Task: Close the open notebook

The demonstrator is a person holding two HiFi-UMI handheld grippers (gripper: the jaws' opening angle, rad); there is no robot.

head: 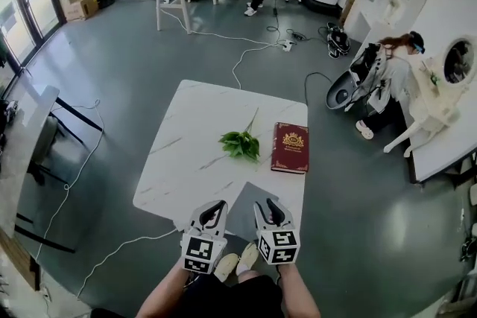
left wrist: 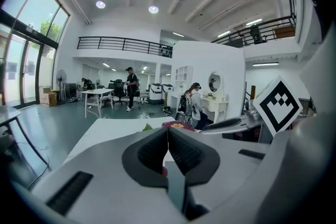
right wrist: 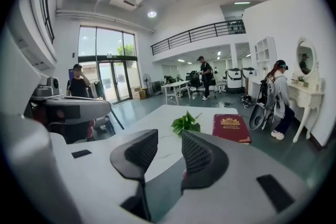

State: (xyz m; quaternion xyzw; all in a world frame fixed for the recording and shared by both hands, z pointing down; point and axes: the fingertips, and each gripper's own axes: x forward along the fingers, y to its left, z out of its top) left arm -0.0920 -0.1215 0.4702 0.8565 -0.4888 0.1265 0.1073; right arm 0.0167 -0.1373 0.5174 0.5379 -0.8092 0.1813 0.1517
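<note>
I see a smooth white marble-look surface (head: 194, 153), a notebook (head: 290, 147) with a dark red leather-like cover, a glossy grey floor (head: 134, 63), and ribbed matt black pads (right wrist: 198, 153) on my right hand-held gripper (right wrist: 168, 137).

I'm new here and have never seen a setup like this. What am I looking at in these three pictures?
No robot here: a person holds a two-jaw gripper in each hand. The head view comes from a camera on the person's head, looking down; the two gripper views come from cameras riding on each gripper, looking along its jaws. The left gripper has its jaws together, the right gripper has them apart; neither holds anything. On the white table lie a closed red book, a leafy green sprig and, at the near edge, a flat grey sheet.
</note>
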